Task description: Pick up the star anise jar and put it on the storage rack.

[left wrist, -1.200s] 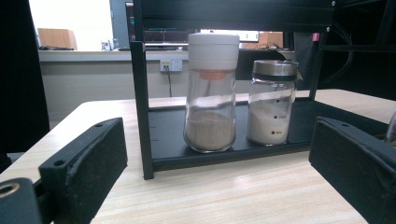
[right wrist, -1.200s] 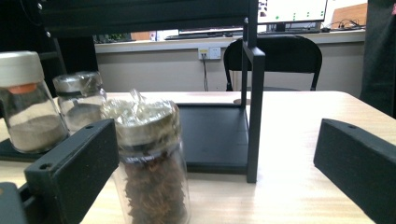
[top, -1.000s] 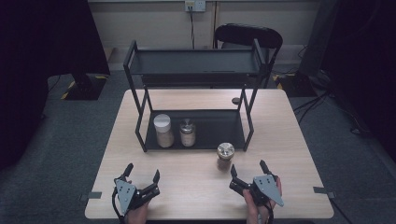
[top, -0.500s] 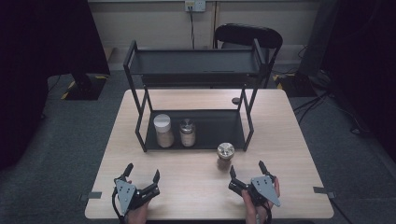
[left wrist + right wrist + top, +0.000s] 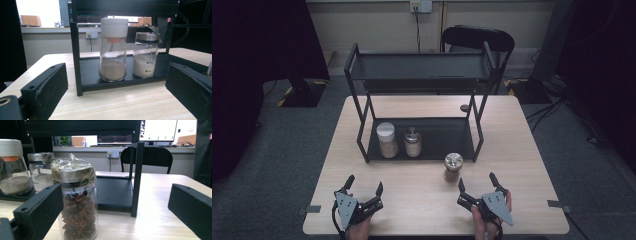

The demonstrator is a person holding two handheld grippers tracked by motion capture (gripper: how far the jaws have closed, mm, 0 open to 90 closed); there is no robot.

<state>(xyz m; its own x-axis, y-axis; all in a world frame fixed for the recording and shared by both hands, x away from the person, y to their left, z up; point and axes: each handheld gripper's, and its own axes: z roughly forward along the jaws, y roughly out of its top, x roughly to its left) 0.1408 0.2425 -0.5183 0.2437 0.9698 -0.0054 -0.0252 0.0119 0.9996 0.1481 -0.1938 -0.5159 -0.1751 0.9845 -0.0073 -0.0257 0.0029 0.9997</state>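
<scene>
Grippers sit at the near edge of the tabletop (image 5: 522, 150), the left gripper (image 5: 363, 187) toward the near left corner and the right gripper (image 5: 477, 185) toward the near right, each with its jaws spread wide and holding nothing. Just beyond the right gripper, a star anise jar (image 5: 453, 166) with a metal lid stands upright on the bare wood, just in front of the black rack (image 5: 439, 137). Farther back, on the rack's lower shelf, a white-capped jar (image 5: 387, 140) of brown powder and a metal-capped jar (image 5: 412, 142) of white powder stand side by side near the shelf's left end.
</scene>
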